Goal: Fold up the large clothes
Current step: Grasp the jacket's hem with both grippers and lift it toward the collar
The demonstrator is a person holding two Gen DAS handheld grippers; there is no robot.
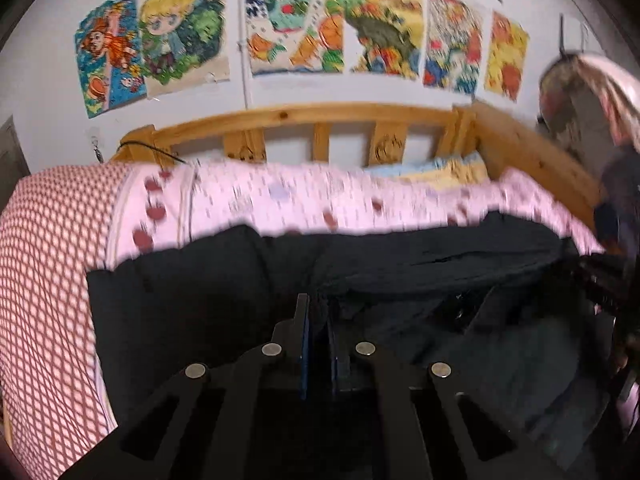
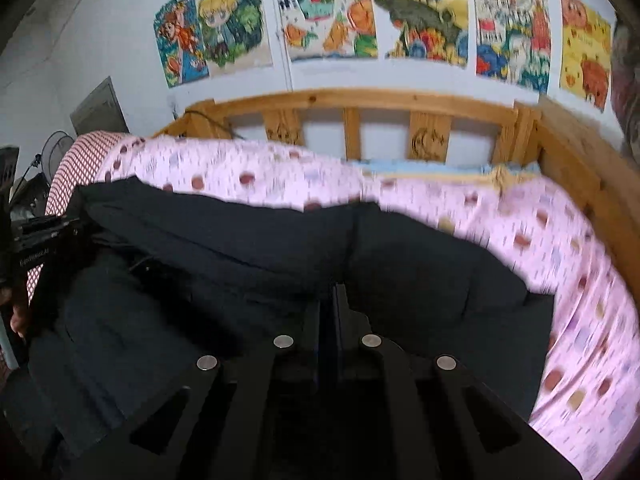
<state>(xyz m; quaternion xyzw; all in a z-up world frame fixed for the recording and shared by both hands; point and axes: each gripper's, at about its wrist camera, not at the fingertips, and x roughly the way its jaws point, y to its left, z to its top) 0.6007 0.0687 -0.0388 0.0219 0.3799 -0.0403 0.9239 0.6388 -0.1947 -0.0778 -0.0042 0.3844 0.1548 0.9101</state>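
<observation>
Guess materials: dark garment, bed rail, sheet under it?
Dark garment: matte black woven fabric, soft folds, no sheen; fibre unclear. Bed rail: pale wood, probably pine, with visible knots and grain. Pink sheet: thin printed cloth, likely cotton; blur hides the weave.

The pink sheet (image 1: 280, 196) looks blurry. The black coat (image 2: 240, 248) hides part of the bed and runs off the bottom.

Both tools are matte black: the left gripper (image 1: 318, 312) has flat angular linkage arms pinned with four round silver rivets, blue-edged pads on its fingers (image 1: 304, 344). The right gripper (image 2: 328, 308) matches it, same four rivets, same cut-out slots in its frame.
</observation>
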